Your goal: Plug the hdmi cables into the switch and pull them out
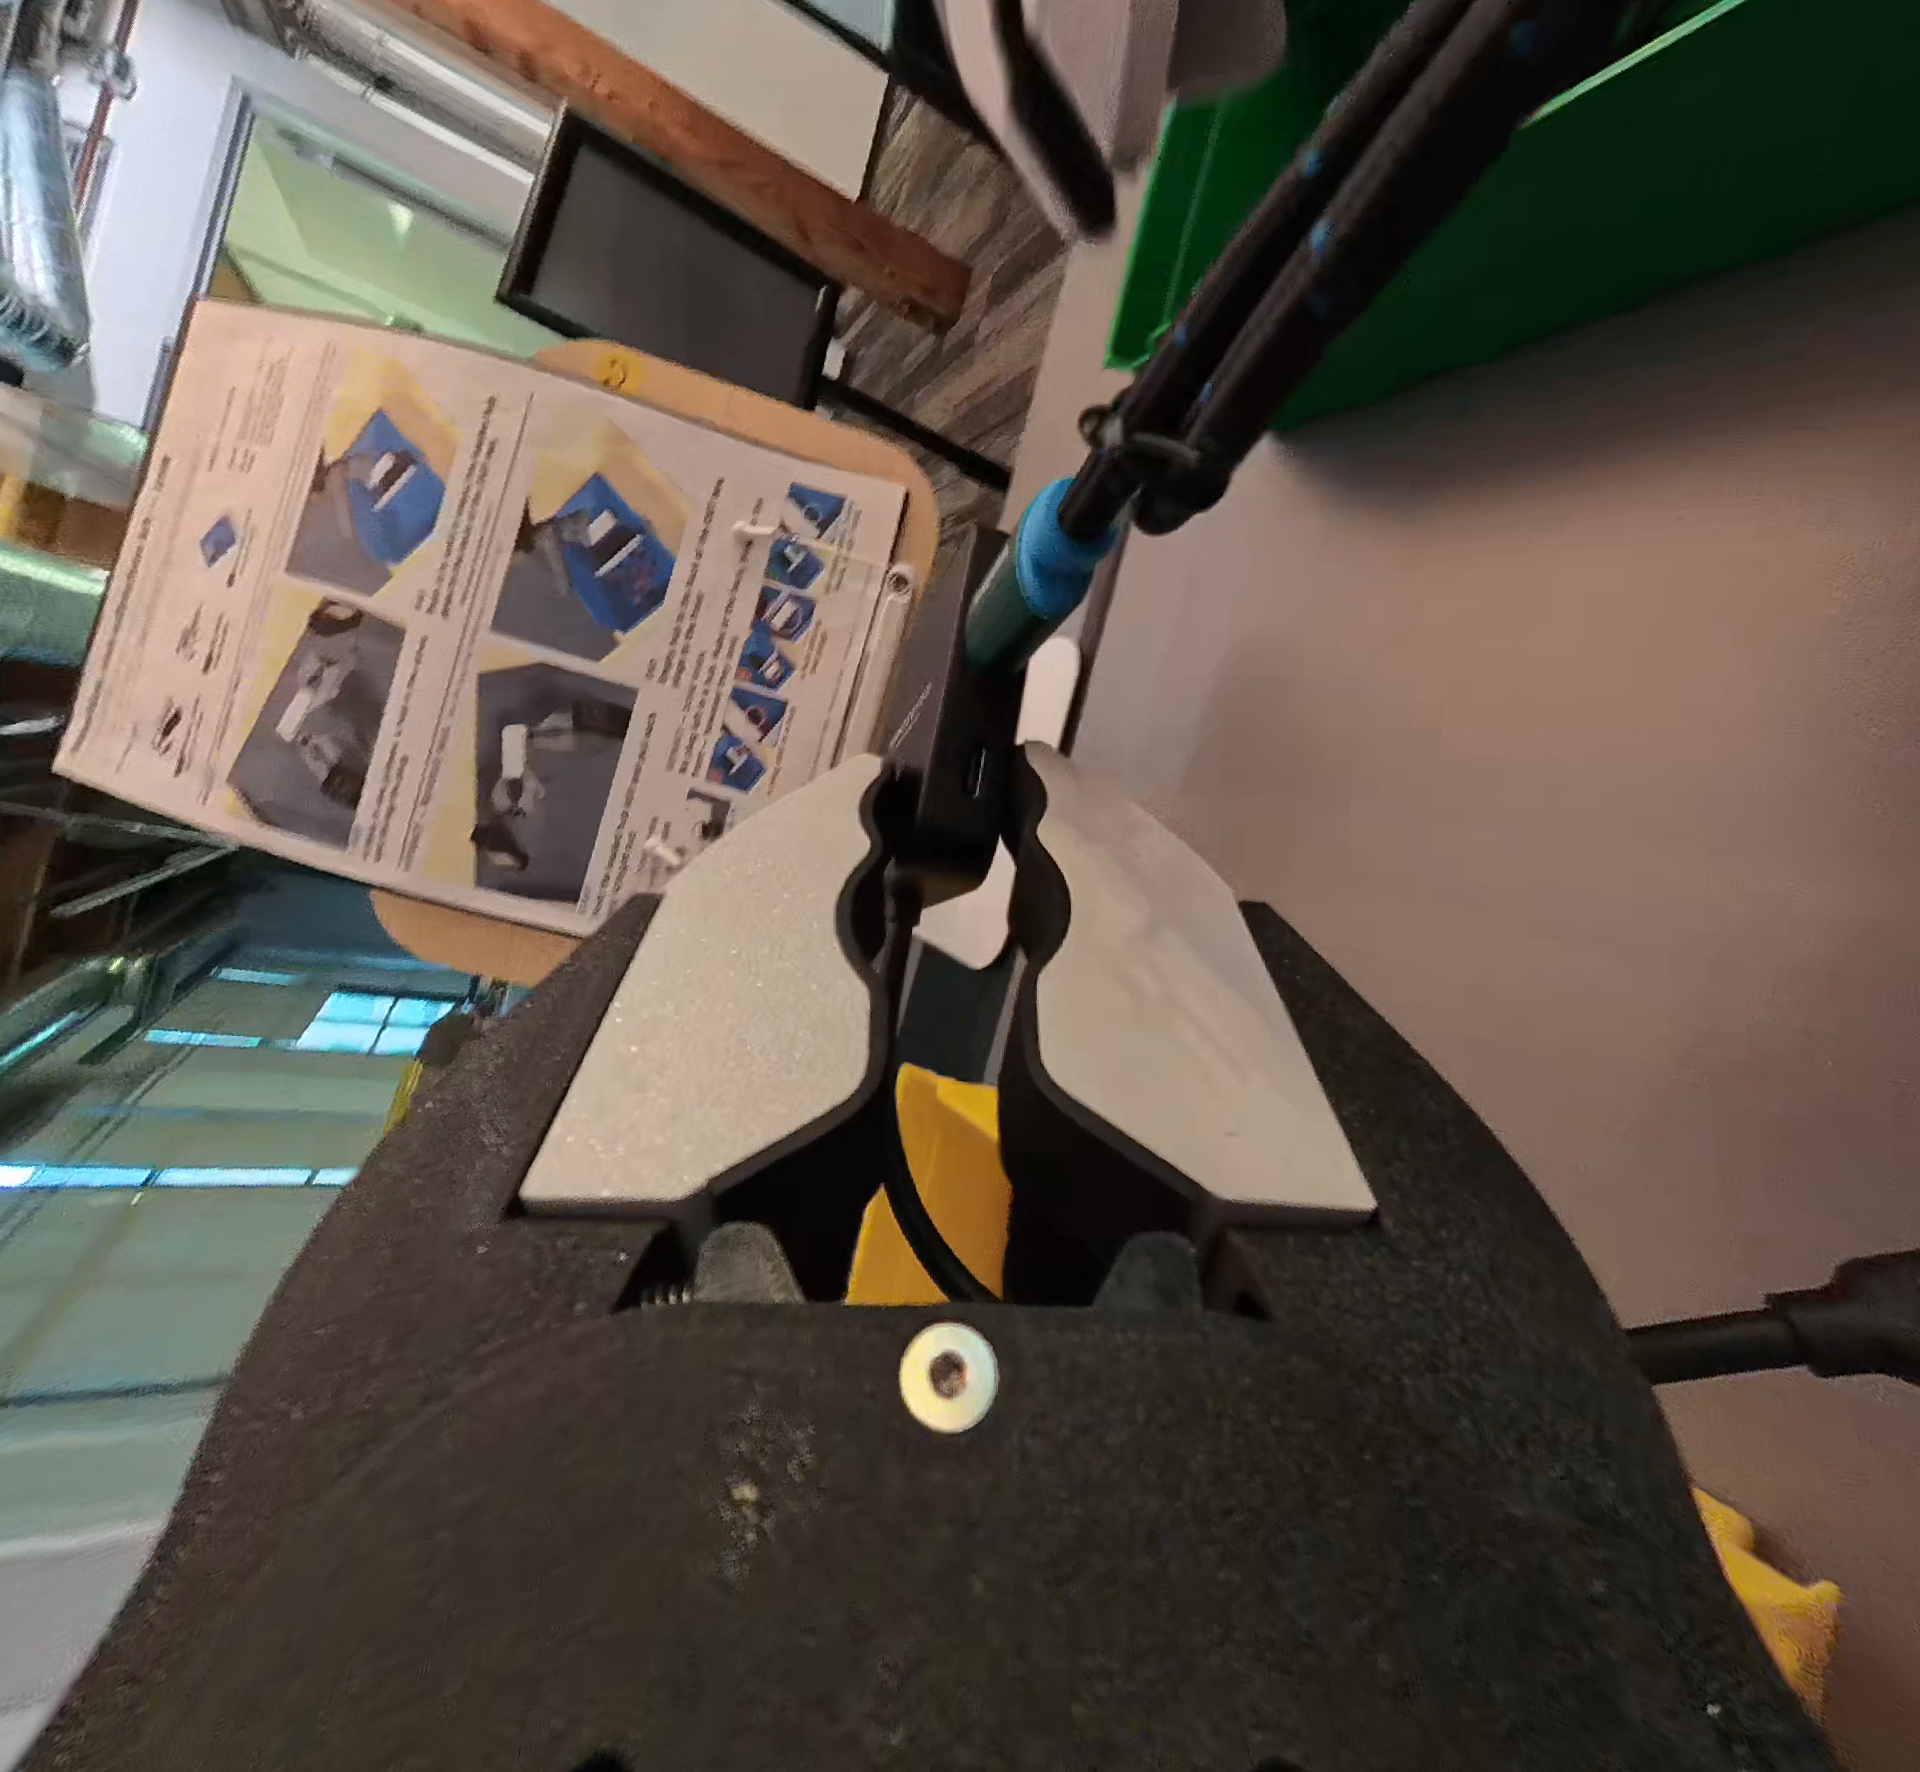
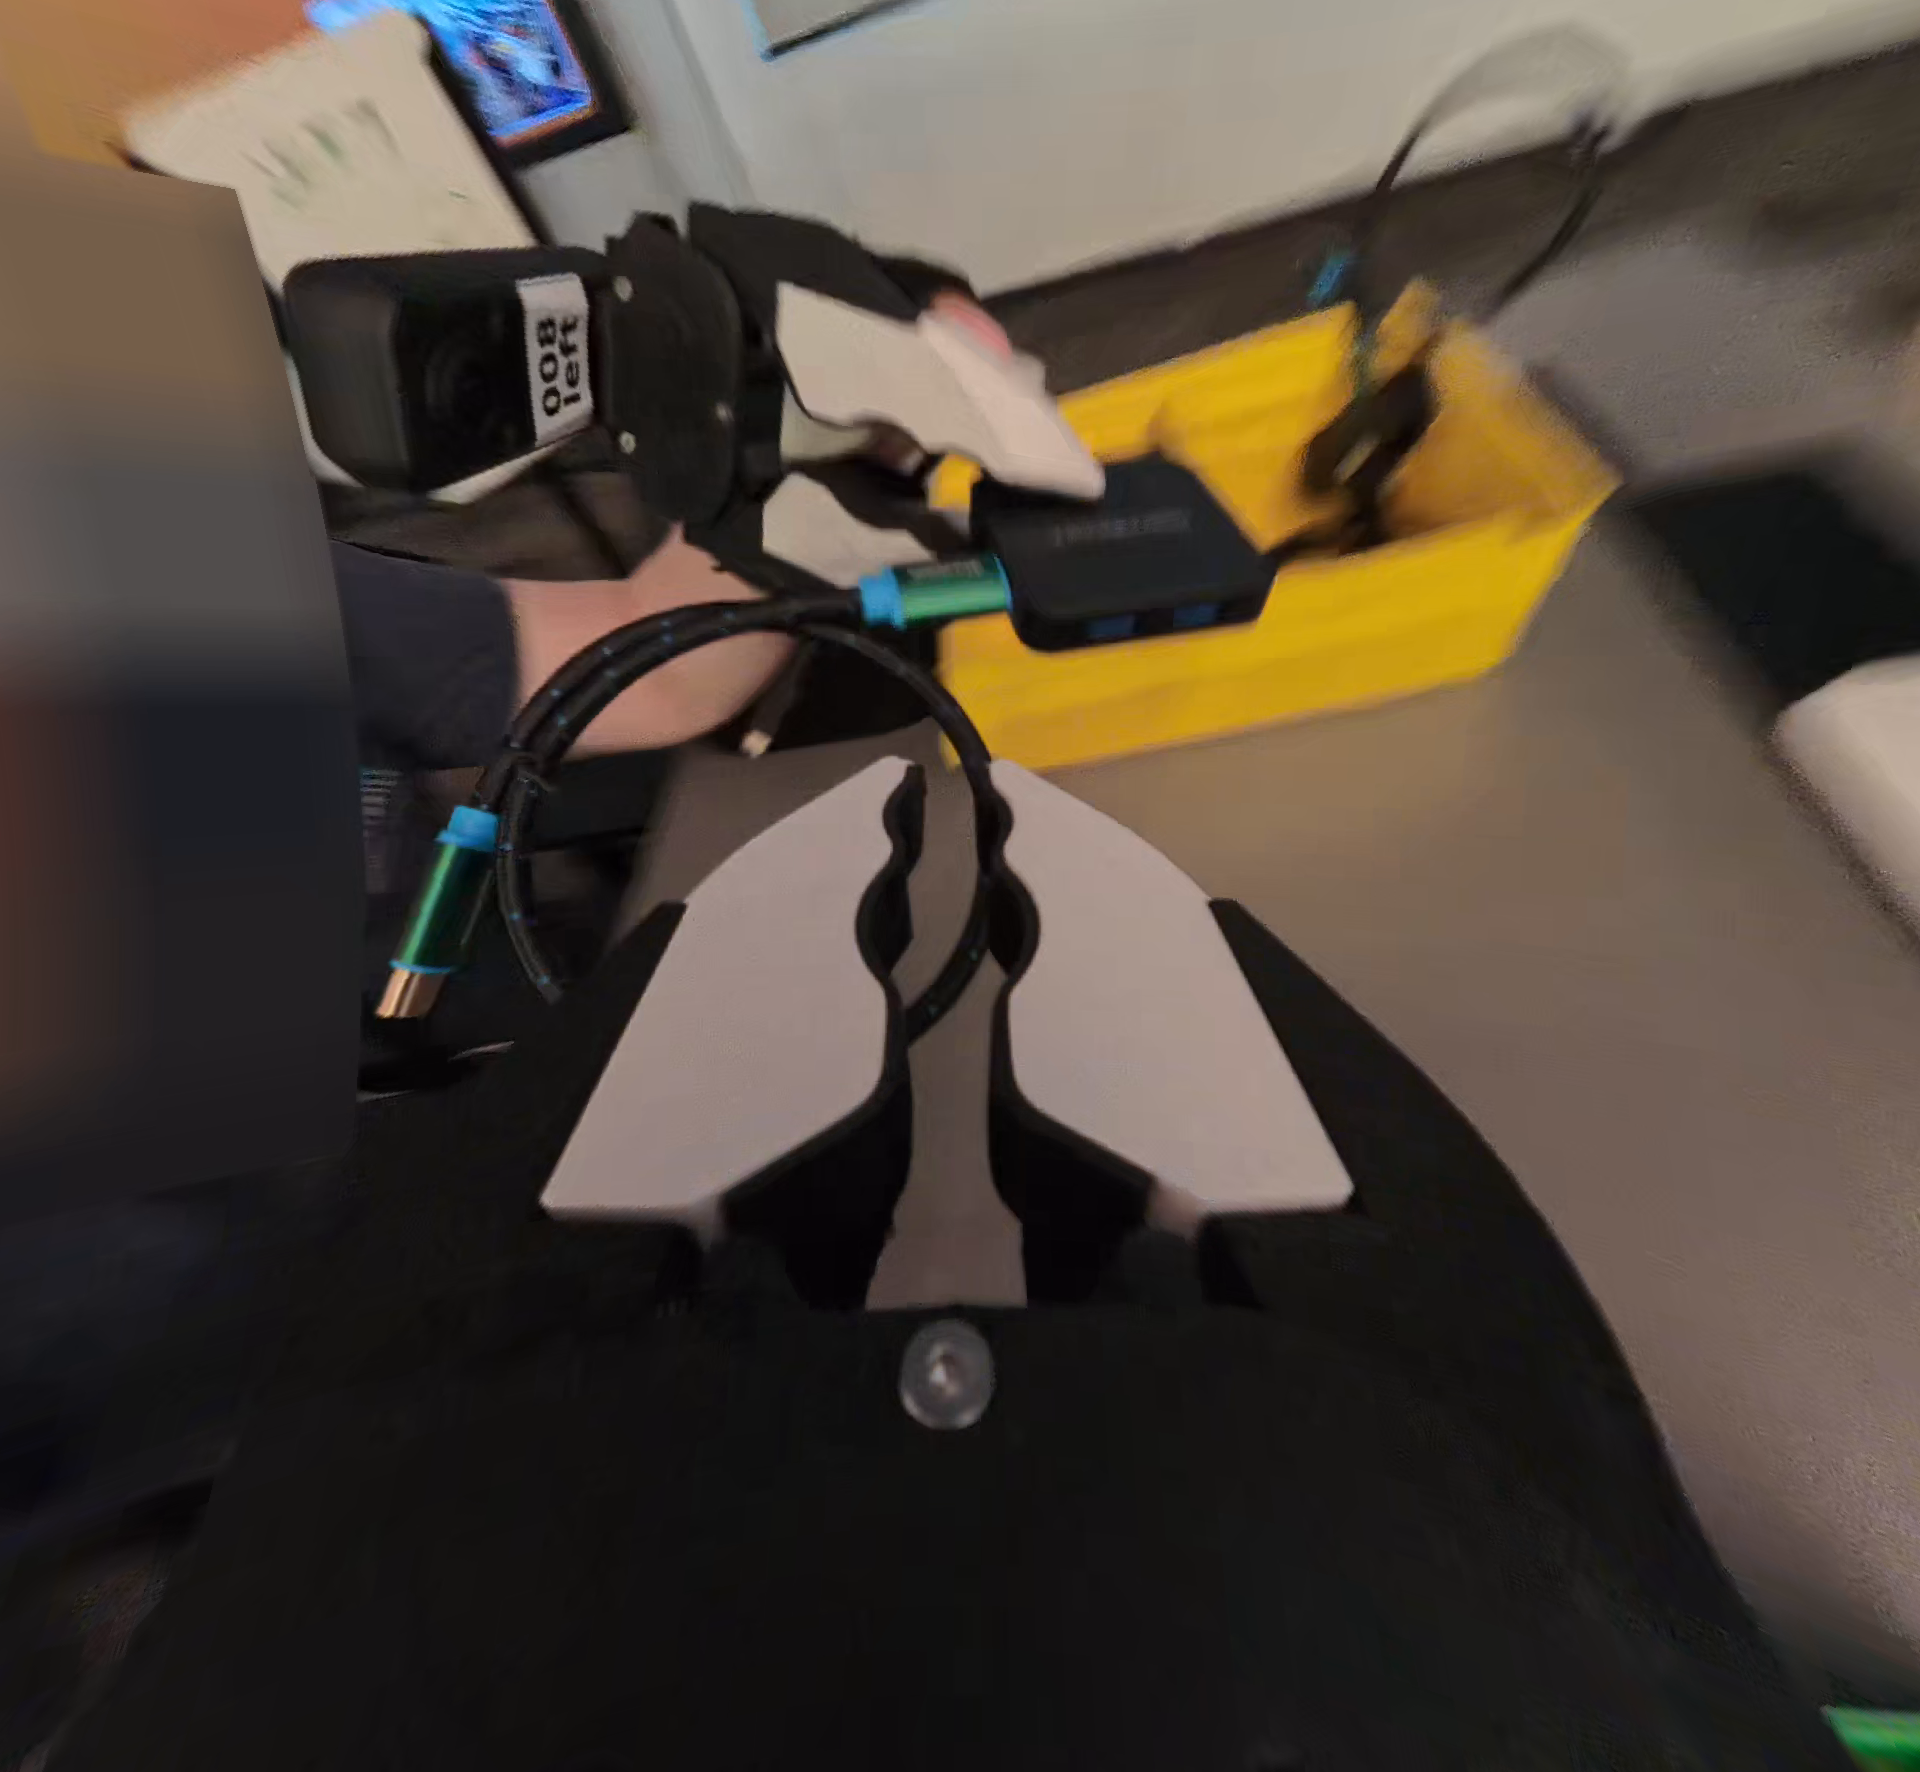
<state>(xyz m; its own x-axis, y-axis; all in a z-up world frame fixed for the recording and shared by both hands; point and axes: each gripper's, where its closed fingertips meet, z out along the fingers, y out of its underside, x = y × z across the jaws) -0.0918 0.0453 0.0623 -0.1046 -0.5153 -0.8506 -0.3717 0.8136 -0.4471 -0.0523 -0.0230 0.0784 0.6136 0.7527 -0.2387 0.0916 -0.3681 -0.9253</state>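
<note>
My left gripper is shut on one end of the flat black switch and holds it in the air. A green and blue hdmi plug sits in the switch's side. Its black braided cable runs up to the right. In the right wrist view the switch, the inserted plug and the left gripper hang over the yellow bin. My right gripper stands slightly open, with the cable loop crossing its gap. The cable's free plug dangles at left.
A yellow bin on the grey table holds another black cable. A green bin stands behind. A printed sheet on cardboard and a dark monitor are at left. A black connector lies at right. Tip to tip, the grippers are about 9 cm apart.
</note>
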